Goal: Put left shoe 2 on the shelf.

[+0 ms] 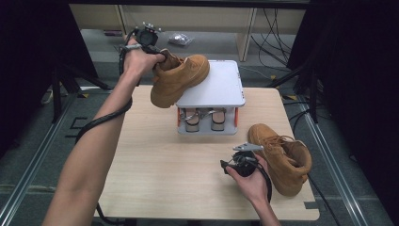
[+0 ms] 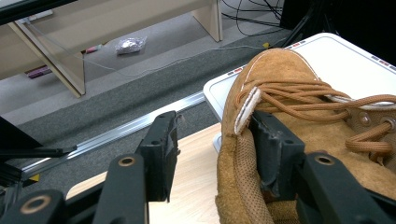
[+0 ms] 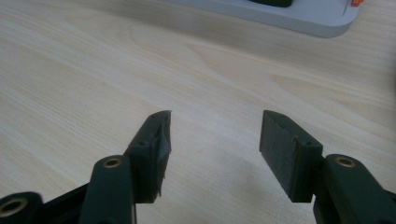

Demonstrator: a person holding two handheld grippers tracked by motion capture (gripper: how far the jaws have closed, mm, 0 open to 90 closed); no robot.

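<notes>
1. The light wooden table (image 1: 155, 174) spans the middle of the high view, with dark floor and rails on both sides of it.
2. A white two-tier shoe rack (image 1: 221, 87) stands at the table's far middle; its flat top shelf is bare on the right half, and pale shoes sit in the lower tier.
3. A tan lace-up boot (image 1: 176, 80) rests tilted with its toe and forefoot on the rack's top left part, while its heel hangs out over the table past the rack's left edge.
4. A second tan boot (image 1: 282, 157) lies on the table at the near right, just beside the right hand.
5. The left gripper (image 1: 157, 54) is at the collar of the raised boot. In the left gripper view the boot's collar wall (image 2: 238, 163) stands between the parted jaws: one jaw is inside the boot against the lining, the other stands clear outside, so the grip is released.
6. The right gripper (image 1: 226, 165) hovers low over bare table near the second boot, jaws spread with nothing between them.
</notes>
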